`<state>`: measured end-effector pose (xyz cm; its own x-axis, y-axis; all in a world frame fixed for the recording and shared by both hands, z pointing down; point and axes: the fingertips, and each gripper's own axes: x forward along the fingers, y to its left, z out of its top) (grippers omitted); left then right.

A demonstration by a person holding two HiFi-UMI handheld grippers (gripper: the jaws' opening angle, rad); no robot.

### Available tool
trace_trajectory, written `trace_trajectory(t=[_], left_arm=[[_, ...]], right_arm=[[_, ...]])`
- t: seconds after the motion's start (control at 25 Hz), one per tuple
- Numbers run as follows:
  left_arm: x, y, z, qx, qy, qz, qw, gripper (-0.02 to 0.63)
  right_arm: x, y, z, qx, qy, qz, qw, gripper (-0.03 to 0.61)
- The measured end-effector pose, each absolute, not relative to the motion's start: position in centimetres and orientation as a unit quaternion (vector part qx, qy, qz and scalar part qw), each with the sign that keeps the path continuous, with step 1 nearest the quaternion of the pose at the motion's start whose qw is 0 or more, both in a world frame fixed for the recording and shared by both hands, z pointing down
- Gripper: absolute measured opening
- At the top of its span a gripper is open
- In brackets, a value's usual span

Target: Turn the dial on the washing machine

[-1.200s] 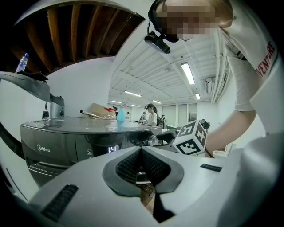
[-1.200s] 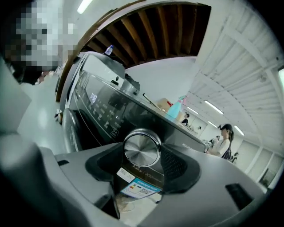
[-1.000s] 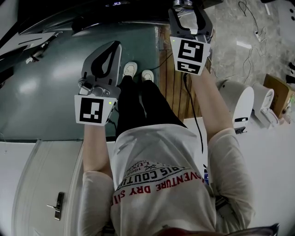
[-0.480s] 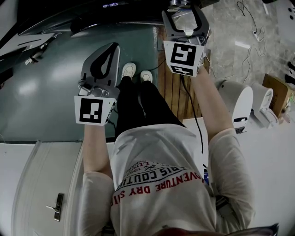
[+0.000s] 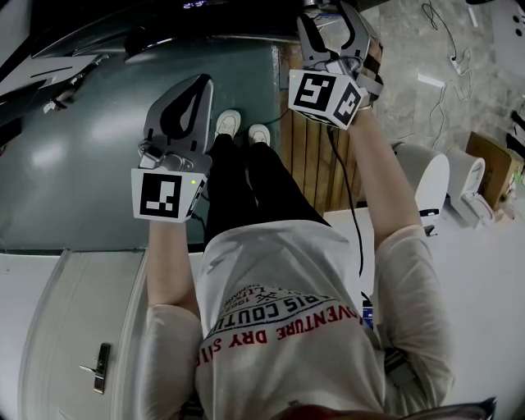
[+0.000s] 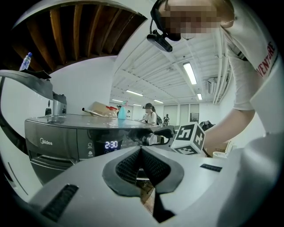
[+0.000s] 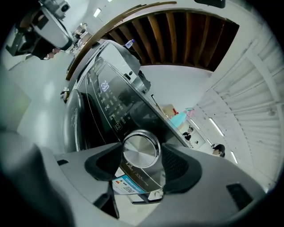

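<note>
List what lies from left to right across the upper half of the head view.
left tool → white shoes → right tool → white rounded appliance → cardboard box

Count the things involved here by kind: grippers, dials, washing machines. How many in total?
grippers: 2, left and right
dial: 1
washing machine: 1
total: 4
</note>
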<state>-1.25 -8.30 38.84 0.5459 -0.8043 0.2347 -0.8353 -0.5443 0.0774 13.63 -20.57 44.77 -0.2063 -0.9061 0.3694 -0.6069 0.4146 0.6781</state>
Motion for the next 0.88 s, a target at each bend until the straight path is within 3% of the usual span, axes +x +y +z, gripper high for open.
trace_trajectory(t=[0.2, 0.68, 0.88], left_arm=[[-1.26, -8.12, 38.95, 0.874, -0.469, 0.088, 0.095, 0.014], [-0.72, -8.12, 39.38, 0.876, -0.461, 0.098, 0.099, 0.014], [-0.49, -8.27, 39.57, 0.877, -0.458, 0.1, 0.101, 0.014]], right_arm=[[13.49, -20.57, 44.88, 0.503, -0.754, -0.195, 0.375, 0.273], [14.09, -20.75, 44.34, 0.558, -0.783, -0.039, 0.27, 0.257], [14.02, -20.63, 44.38, 0.568, -0.777, -0.05, 0.266, 0.262]])
